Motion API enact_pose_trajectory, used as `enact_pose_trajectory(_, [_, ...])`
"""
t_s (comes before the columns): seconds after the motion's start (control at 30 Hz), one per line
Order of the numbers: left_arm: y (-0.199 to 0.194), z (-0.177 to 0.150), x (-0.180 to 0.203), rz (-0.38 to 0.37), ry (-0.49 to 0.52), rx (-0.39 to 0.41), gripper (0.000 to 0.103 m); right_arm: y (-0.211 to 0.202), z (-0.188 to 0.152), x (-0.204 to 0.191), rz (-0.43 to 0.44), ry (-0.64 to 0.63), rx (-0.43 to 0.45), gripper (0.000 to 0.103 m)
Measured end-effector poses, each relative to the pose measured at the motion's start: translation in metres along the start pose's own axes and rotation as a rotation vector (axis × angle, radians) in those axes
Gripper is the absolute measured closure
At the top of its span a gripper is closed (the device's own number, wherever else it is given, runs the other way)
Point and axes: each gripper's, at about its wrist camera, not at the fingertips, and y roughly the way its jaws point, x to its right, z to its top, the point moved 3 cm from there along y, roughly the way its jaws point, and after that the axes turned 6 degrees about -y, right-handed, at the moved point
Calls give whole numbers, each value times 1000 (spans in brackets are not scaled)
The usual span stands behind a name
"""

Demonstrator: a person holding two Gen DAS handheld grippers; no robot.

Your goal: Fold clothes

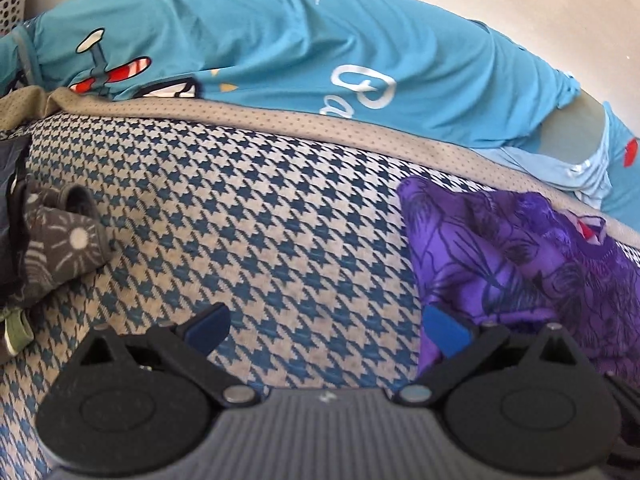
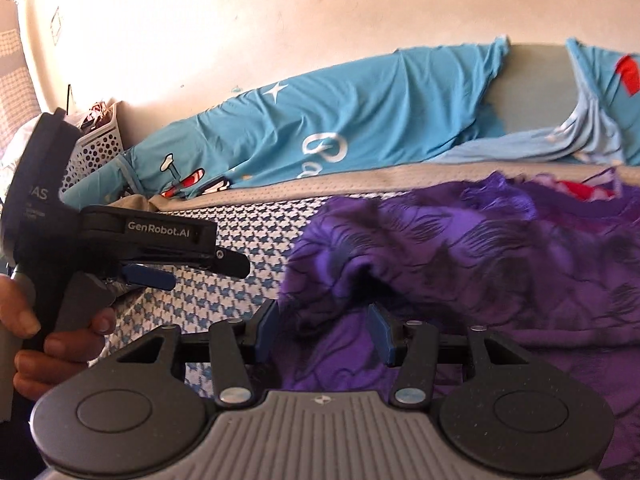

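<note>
The purple garment (image 2: 460, 264) is lying crumpled on the houndstooth bedcover (image 1: 248, 216); both grippers, left (image 1: 326, 326) and right (image 2: 324, 330), are gaping, released.

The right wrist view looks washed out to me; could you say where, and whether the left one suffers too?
Right wrist view: the wall is blown out by glare at upper left, and the purple garment is slightly soft. Left wrist view: evenly lit, strong fisheye bending of the blue sheet.
</note>
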Motion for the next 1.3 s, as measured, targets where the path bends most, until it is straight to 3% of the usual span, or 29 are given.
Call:
enact_pose_trajectory(0.27, [-1,6,-10,-5,-42,-2,0,27,0,8,-11,89,16,54])
enact_pose_trajectory(0.37, [-1,8,-13,-9,-54,-3,0,35,0,13,-12,122,26,48])
enact_pose_trajectory(0.63, [-2,13,-22,-20,-85,1,0,56,1,14,36,197,49,47])
enact_pose_trajectory(1.03, [-14,26,-37,8,-124,56,0,62,-4,-38,218,82,43,47])
enact_pose_trajectory(1.2, [-11,25,-33,2,-107,40,0,75,-20,-57,185,12,15,46])
enact_pose_trajectory(1.3, [-10,24,-29,7,-92,34,0,76,-22,-61,182,0,5,37])
